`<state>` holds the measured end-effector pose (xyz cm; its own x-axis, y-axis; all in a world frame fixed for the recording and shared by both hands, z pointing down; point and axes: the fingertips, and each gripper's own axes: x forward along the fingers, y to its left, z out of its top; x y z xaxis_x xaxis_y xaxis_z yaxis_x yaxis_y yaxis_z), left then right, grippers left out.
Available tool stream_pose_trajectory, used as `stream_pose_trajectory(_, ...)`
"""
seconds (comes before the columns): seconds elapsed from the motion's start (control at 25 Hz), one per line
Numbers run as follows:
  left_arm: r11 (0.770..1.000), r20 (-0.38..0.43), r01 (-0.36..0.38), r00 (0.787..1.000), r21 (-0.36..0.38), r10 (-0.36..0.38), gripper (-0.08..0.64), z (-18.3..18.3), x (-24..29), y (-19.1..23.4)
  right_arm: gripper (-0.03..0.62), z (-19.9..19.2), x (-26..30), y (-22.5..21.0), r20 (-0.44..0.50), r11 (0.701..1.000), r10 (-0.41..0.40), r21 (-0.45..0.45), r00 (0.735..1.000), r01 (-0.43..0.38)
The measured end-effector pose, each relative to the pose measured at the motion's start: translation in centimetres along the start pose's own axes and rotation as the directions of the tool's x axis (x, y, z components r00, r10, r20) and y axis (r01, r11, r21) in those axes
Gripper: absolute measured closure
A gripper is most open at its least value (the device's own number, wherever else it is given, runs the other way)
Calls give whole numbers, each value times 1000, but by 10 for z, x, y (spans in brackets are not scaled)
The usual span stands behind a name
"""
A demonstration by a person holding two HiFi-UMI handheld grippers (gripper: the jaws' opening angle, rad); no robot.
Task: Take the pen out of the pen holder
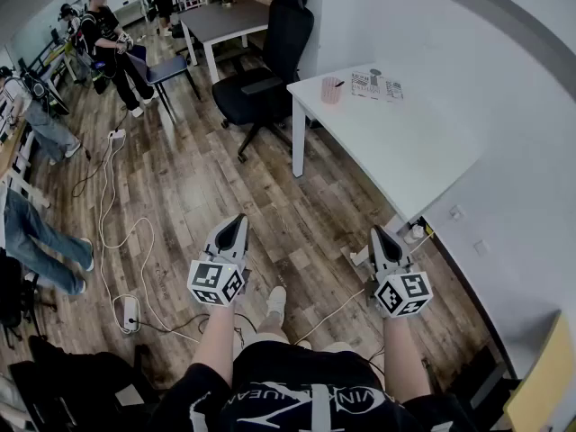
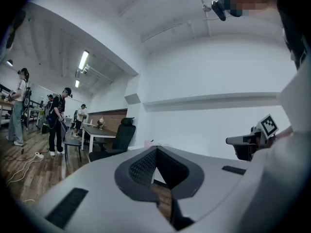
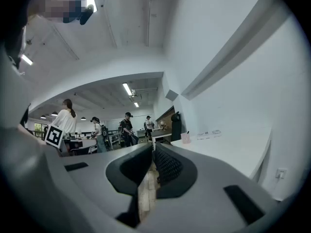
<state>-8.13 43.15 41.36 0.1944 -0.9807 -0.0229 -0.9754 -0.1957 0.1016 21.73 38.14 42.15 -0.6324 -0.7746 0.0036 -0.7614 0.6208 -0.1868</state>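
You hold the left hand-held gripper and right hand-held gripper level, jaws together on nothing, well apart from the pen holder on the counter.

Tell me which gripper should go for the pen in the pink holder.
Right. The right gripper is nearer the white table; the left gripper is farther out over the floor. Both are shut and far from the pen holder.

Wood-plank floor strewn with loose white cables and a power strip; long white desk against the plain white wall on the right; black office chair near its far end; grey table farther back; ceiling strip lights lit overhead.
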Motion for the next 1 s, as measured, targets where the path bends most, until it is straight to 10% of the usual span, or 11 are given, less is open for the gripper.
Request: stream_pose_trajectory(1.0, 1000, -64, 16, 998, -26, -18, 546, -17, 125, 87, 554, -17, 147, -40, -57, 999, -4, 38, 998, 6)
